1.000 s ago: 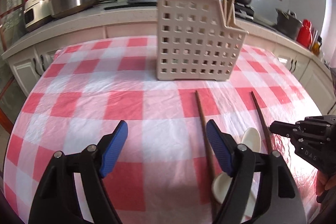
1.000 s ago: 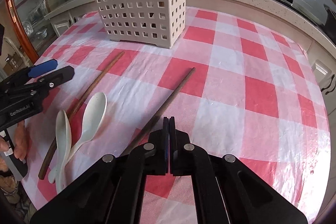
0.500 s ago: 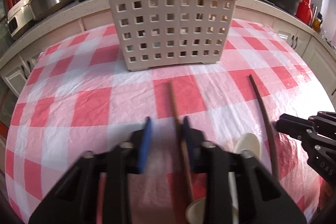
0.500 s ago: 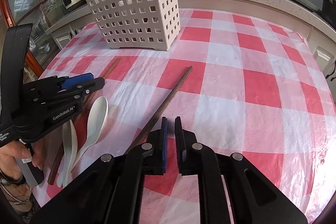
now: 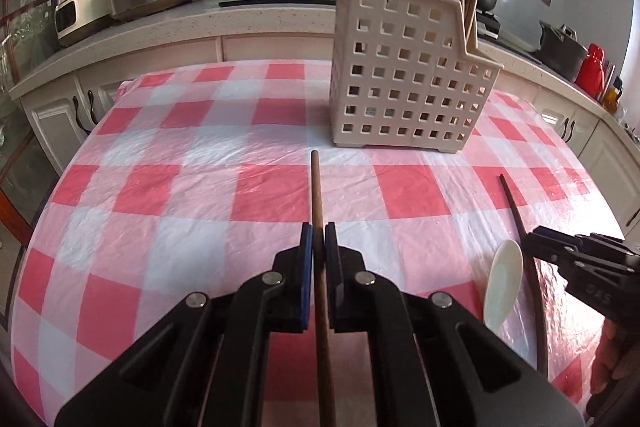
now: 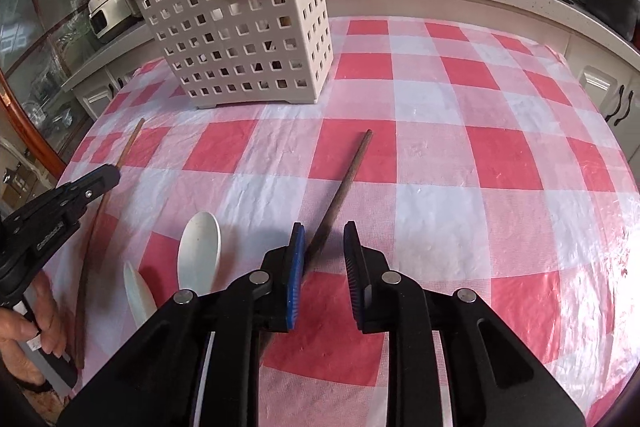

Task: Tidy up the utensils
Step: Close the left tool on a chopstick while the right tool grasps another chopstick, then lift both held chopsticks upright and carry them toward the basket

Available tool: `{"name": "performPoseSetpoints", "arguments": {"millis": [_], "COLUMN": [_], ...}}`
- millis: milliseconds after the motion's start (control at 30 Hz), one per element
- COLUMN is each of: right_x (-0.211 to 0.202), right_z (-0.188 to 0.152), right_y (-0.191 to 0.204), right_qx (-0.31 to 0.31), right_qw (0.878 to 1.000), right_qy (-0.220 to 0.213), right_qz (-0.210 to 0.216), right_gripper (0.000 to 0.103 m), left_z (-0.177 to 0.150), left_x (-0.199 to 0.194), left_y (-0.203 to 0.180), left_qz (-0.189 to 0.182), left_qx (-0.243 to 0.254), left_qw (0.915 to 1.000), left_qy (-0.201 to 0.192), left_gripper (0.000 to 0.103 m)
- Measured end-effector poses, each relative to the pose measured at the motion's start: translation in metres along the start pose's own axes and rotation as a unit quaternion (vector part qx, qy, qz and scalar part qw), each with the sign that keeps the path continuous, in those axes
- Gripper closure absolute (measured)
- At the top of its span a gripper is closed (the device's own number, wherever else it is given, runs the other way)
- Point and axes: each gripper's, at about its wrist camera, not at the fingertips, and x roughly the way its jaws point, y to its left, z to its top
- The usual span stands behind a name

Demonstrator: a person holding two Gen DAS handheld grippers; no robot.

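My left gripper [image 5: 319, 239] is shut on a brown chopstick [image 5: 316, 187] that points toward the white perforated caddy [image 5: 408, 79]. From the right wrist view this gripper [image 6: 110, 179] grips the same chopstick [image 6: 130, 145] near the table's left side. My right gripper [image 6: 323, 239] is opening; a second brown chopstick [image 6: 348, 179] lies on the cloth between its jaws, close to the left pad, not pressed. Two white spoons [image 6: 200, 251] [image 6: 138, 291] lie between the two chopsticks. Several chopsticks stand in the caddy [image 6: 240, 43].
The red-and-white checked cloth [image 6: 500, 163] covers the table. A kitchen counter [image 5: 160, 23] behind it holds rice cookers, pans and a red bottle [image 5: 592, 67]. A person's hand [image 6: 36, 315] holds the left gripper at the table's near-left edge.
My left gripper moved over the left chopstick and shut on it. My right gripper's jaws went from shut to partly open around the other chopstick.
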Motion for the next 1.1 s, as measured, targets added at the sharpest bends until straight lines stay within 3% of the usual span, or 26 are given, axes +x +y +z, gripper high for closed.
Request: {"name": "performPoseSetpoints", "arguments": {"millis": [300,467,633,833,1100], "right_x": [0.012,0.010,0.004,-0.025,-0.067], "right_z": [0.009,0.007,0.001,0.005,0.013], "right_y": [0.020,0.023,0.022,0.023,0.019], "right_qx": [-0.020,-0.017,0.004,0.007,0.014], "right_qw": [0.997,0.996,0.998,0.996,0.989], "right_qy": [0.007,0.002,-0.013,-0.077,-0.144], "right_qz": [-0.078,-0.085,-0.056,-0.036,-0.005], "right_gripper": [0.081,0.094,0.095,0.095,0.096], "left_z": [-0.007,-0.010,-0.008,-0.003,0.000], "left_x": [-0.023,-0.032,-0.047,-0.069,-0.086], "left_y": [-0.002,0.000,0.008,0.012,0.006], "left_qz": [-0.010,-0.016,-0.020,-0.023,-0.025], "left_qx": [0.008,0.007,-0.007,-0.021,-0.014], "left_qw": [0.9993,0.9987,0.9971,0.9934,0.9911], "left_qy": [-0.035,-0.049,-0.073,-0.111,-0.130], "left_gripper": [0.097,0.097,0.097,0.097,0.097]}}
